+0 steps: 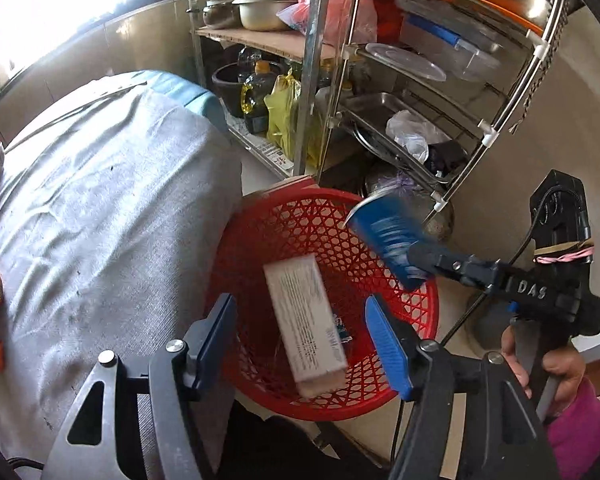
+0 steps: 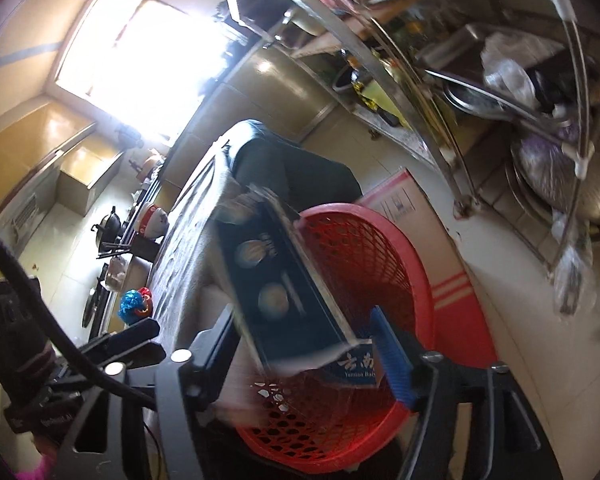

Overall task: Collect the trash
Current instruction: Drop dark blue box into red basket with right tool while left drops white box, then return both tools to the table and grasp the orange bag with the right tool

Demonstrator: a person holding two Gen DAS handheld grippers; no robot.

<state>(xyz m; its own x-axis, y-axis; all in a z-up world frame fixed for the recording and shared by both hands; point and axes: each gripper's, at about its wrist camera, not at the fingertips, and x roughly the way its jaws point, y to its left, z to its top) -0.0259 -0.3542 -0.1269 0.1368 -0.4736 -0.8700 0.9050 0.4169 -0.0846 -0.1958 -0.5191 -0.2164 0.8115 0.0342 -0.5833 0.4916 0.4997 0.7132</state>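
White carton (image 1: 306, 322) being released lengthwise between parted left gripper (image 1: 302, 334) jaws, directly over red mesh basket (image 1: 416, 312); right gripper (image 2: 300, 340) likewise parted around dark blue box (image 2: 288, 292)

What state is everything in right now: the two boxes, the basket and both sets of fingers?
White box: loose between the left fingers, tilted over the basket.
Blue box: blurred, tilted over the basket, between the right fingers.
Red basket: upright, open-topped, beside the cloth-covered table.
Left gripper: open, clear of the white box.
Right gripper: apparently open.
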